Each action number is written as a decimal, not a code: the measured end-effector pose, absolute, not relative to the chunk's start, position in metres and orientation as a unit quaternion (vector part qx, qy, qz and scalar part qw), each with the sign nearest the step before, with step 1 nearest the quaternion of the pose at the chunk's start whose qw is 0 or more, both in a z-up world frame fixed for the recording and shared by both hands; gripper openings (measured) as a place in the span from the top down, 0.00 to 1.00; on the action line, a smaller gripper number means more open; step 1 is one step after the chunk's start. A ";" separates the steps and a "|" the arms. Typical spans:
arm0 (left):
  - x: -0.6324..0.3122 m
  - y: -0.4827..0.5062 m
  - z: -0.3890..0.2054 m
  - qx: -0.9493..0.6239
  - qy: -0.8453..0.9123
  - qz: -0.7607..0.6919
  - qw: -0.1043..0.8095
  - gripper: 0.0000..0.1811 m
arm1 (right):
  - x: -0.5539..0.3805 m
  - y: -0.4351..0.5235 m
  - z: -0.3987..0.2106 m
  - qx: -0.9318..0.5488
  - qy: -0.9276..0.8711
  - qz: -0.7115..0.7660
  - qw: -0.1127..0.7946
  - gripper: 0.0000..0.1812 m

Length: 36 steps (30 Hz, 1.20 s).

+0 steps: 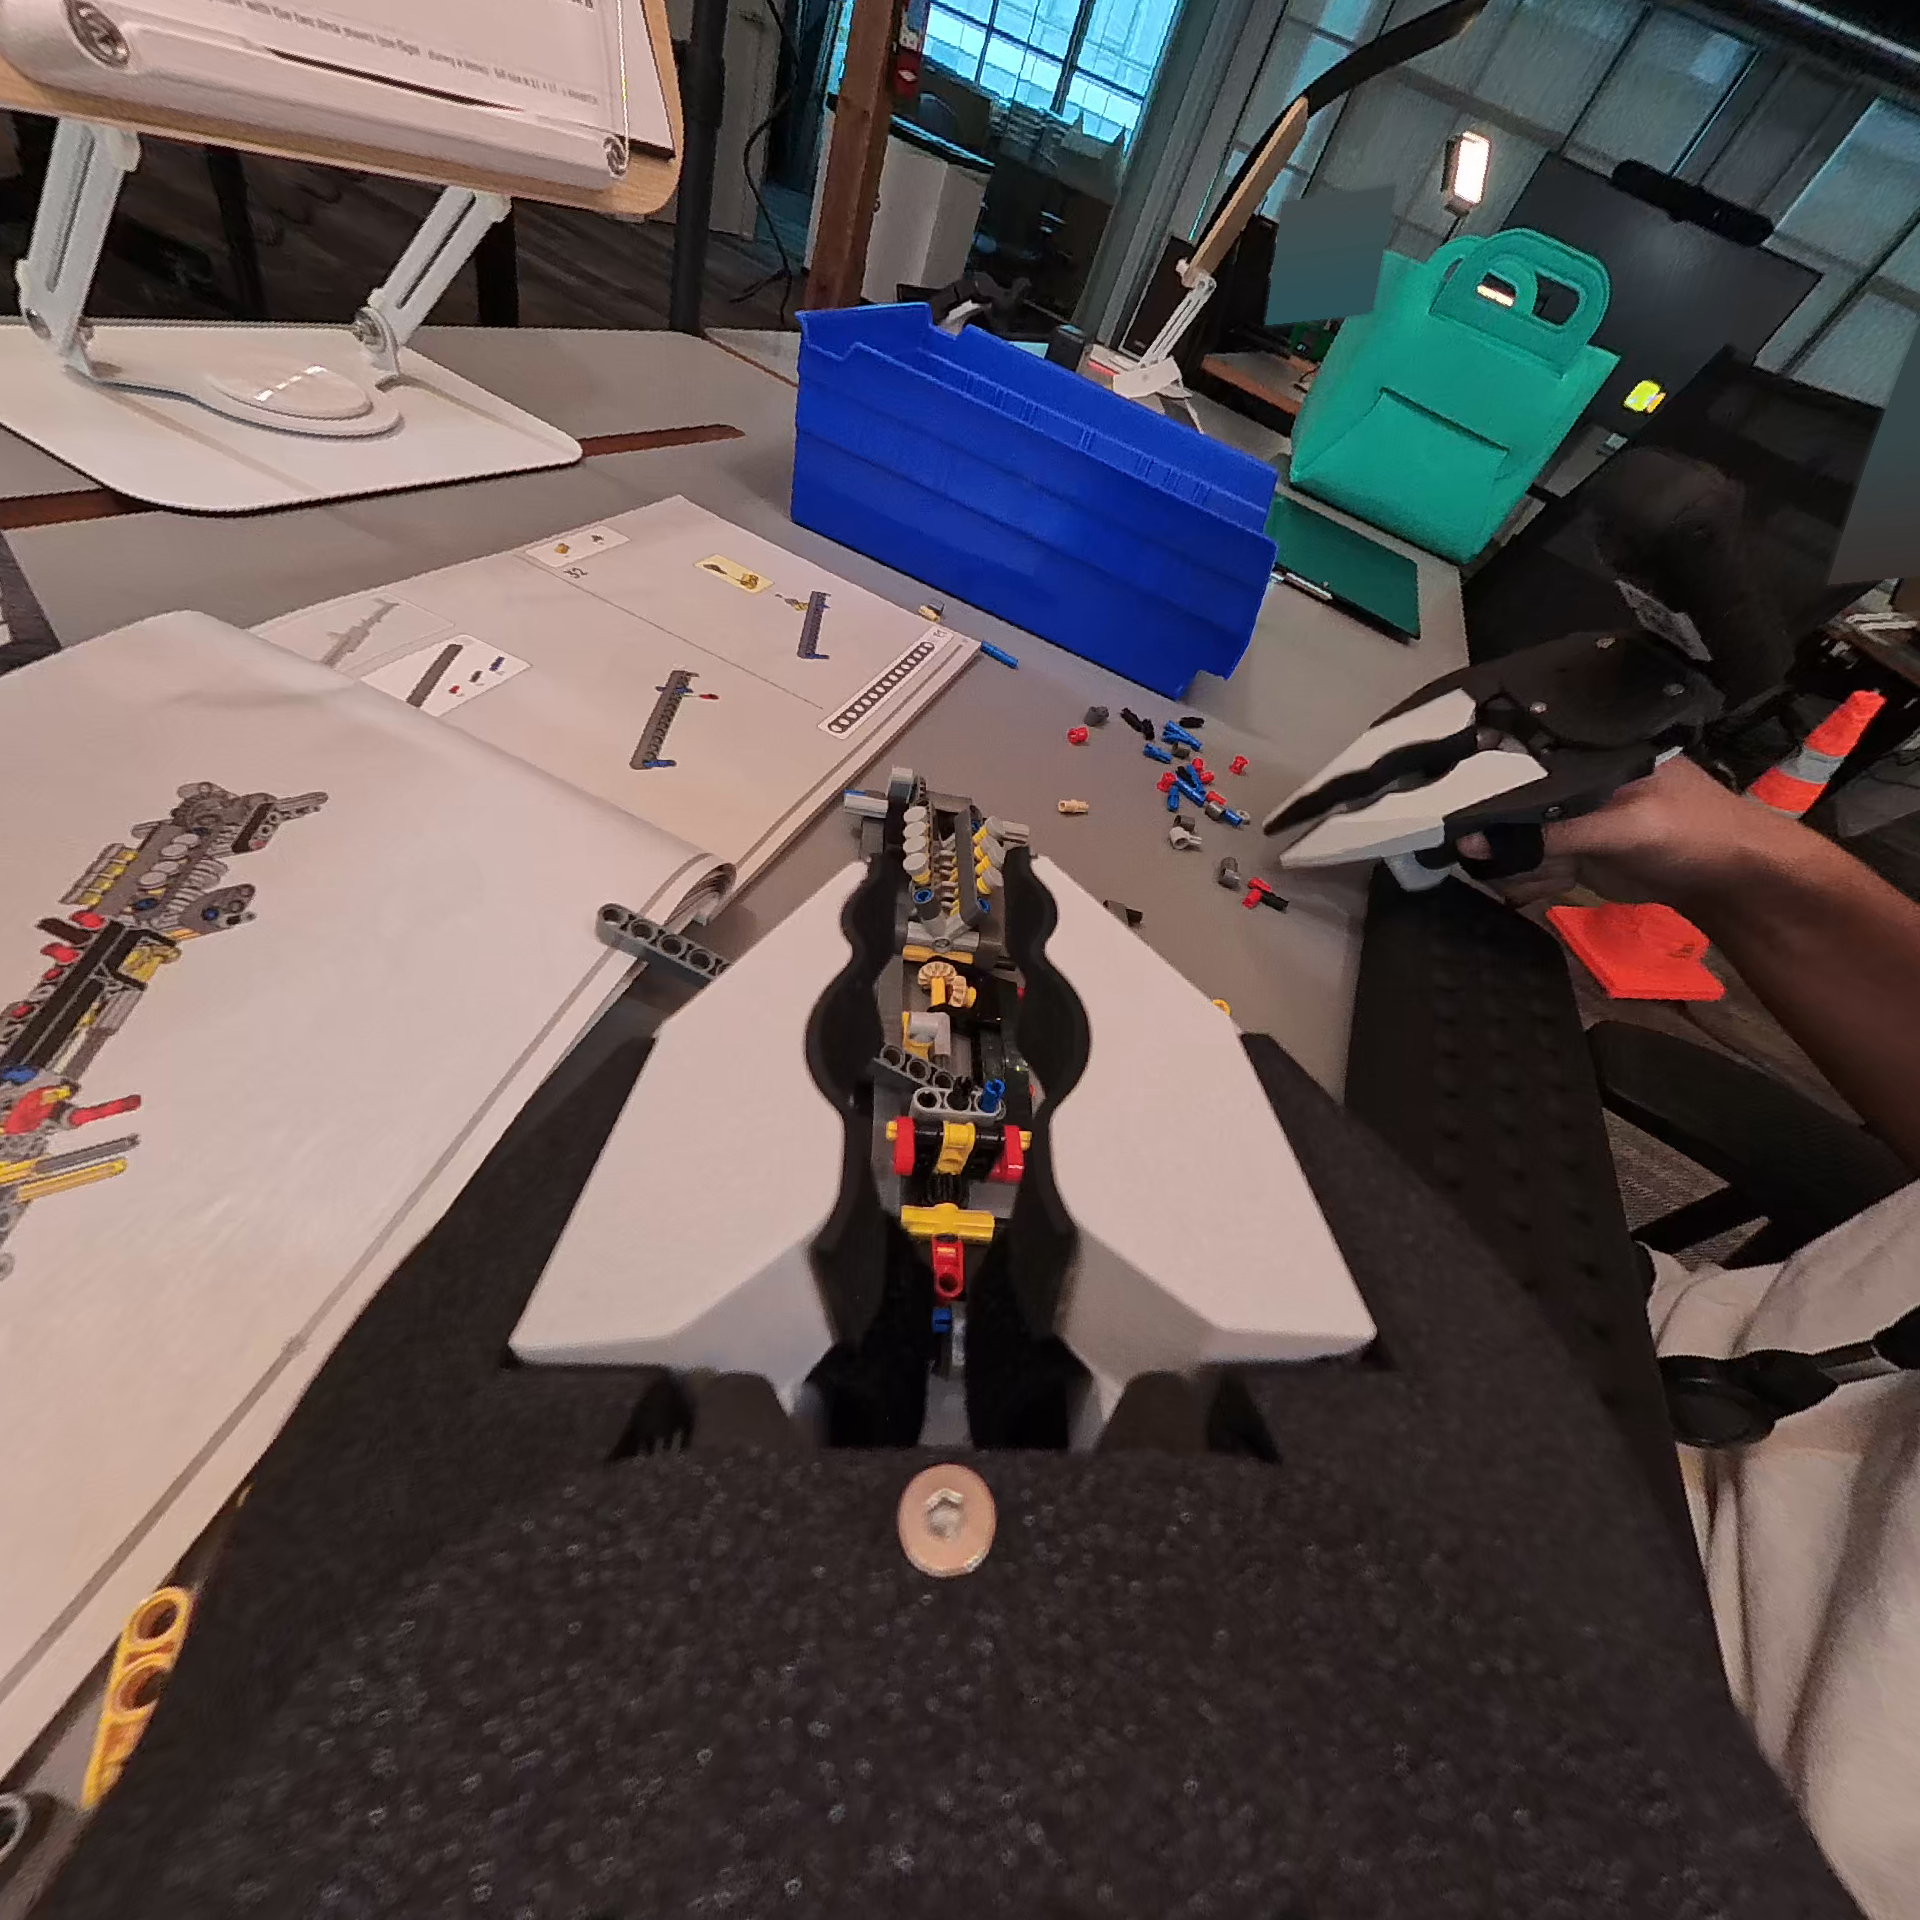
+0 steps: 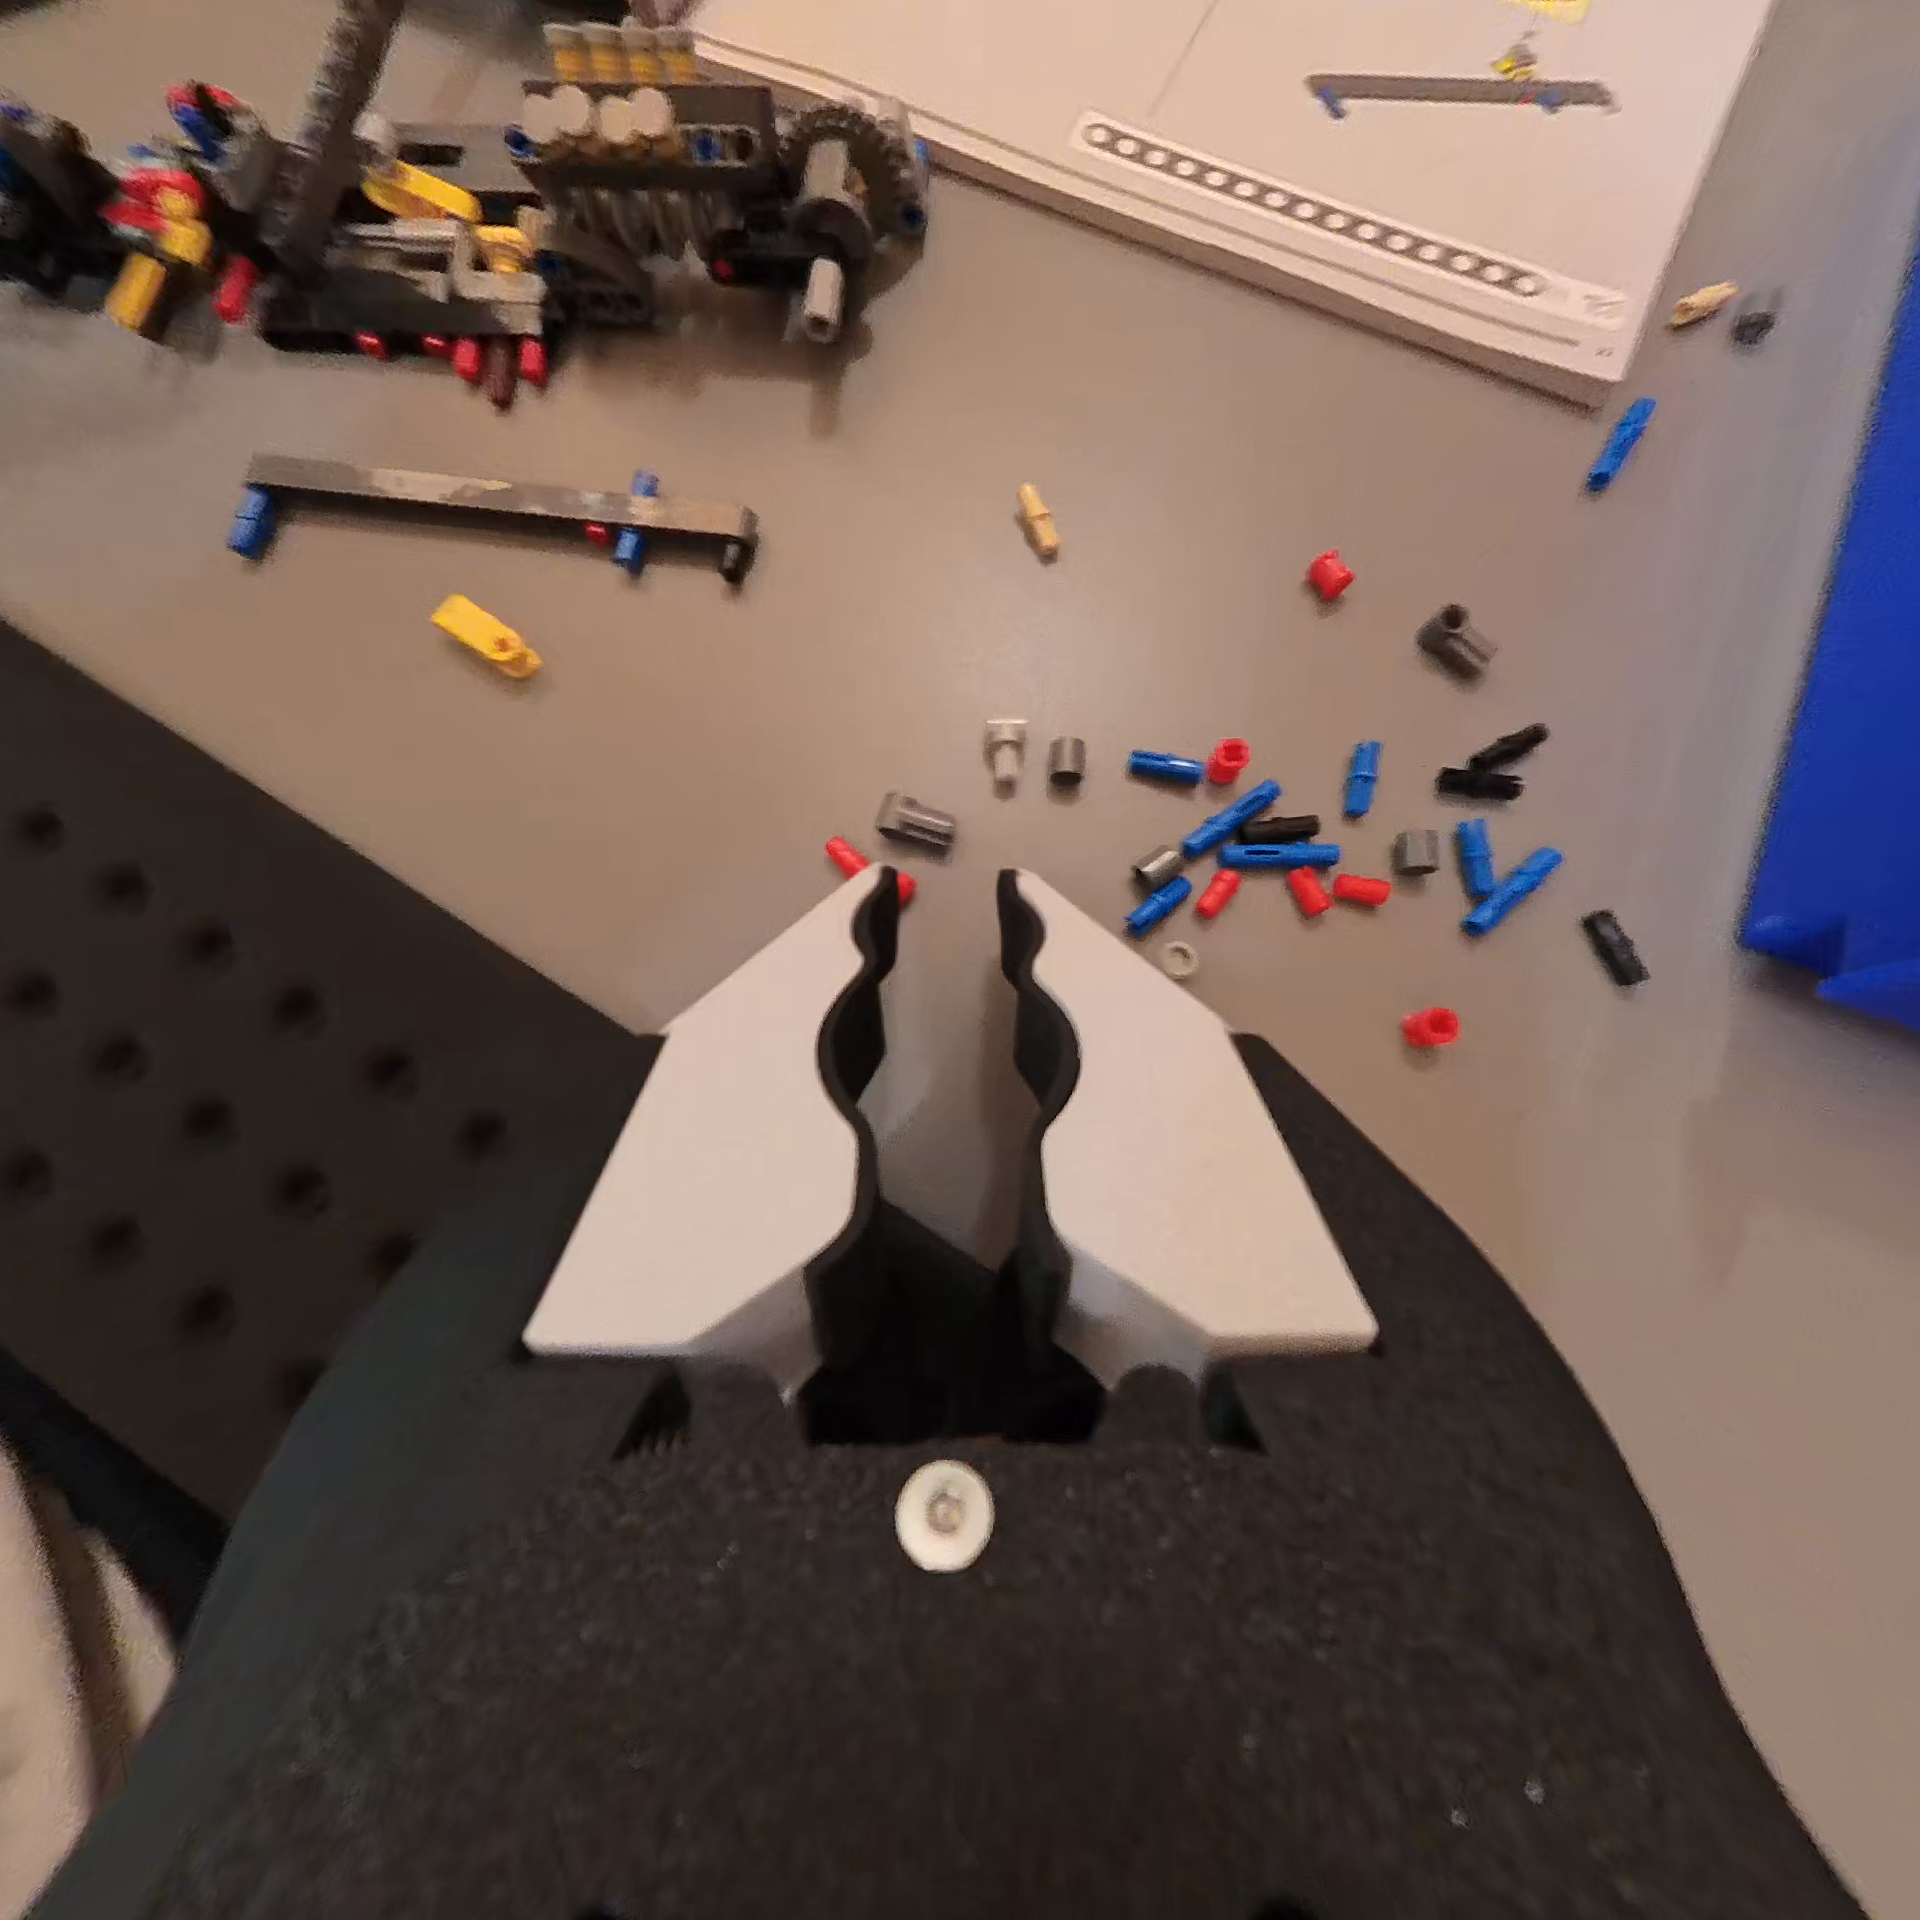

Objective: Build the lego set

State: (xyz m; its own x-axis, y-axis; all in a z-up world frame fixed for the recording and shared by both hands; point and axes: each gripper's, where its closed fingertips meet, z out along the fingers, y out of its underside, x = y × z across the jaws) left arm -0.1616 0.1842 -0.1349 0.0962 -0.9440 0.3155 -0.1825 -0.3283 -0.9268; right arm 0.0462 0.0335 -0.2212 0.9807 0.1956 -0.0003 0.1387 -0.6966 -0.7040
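Beside the instruction booklet [image 1: 436, 831], your left gripper [image 1: 940, 883] straddles the lego chassis [image 1: 940, 997], grip unclear; lower your right gripper [image 2: 943, 883], fingers parted and empty, squarely over one pin in the loose pins [image 2: 1299, 842].

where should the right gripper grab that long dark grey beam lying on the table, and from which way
Grip the long dark grey beam across its narrow width on the bare stretch near the middle, between the blue pin at its left end and the blue pin nearer its right end. It lies flat on the table, so come from above, with the right gripper turned so its fingers straddle the long sides.
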 end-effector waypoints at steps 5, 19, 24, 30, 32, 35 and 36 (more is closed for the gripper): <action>-0.161 0.183 -0.135 -0.637 0.445 -0.505 0.376 0.89 | 0.057 0.041 -0.213 -0.917 -0.073 0.024 0.391 0.90; -0.162 0.181 -0.134 -0.632 0.453 -0.500 0.381 0.89 | 0.045 0.063 -0.237 -0.932 -0.128 0.031 0.339 0.98; -0.157 0.164 -0.131 -0.593 0.507 -0.476 0.407 0.88 | 0.025 0.071 -0.225 -0.921 -0.128 0.097 0.356 0.98; -0.143 0.104 -0.145 -0.413 0.690 -0.317 0.503 0.84 | -0.085 0.084 -0.156 -0.804 -0.160 0.471 0.325 0.99; -0.143 0.084 -0.144 -0.382 0.706 -0.336 0.493 0.83 | -0.114 0.083 -0.142 -0.769 -0.204 0.530 0.294 0.99; -0.148 0.073 -0.137 -0.371 0.699 -0.380 0.479 0.84 | -0.144 0.069 -0.127 -0.726 -0.270 0.594 0.216 0.99; -0.150 0.071 -0.135 -0.368 0.697 -0.391 0.475 0.85 | -0.150 0.066 -0.128 -0.724 -0.289 0.597 0.188 0.99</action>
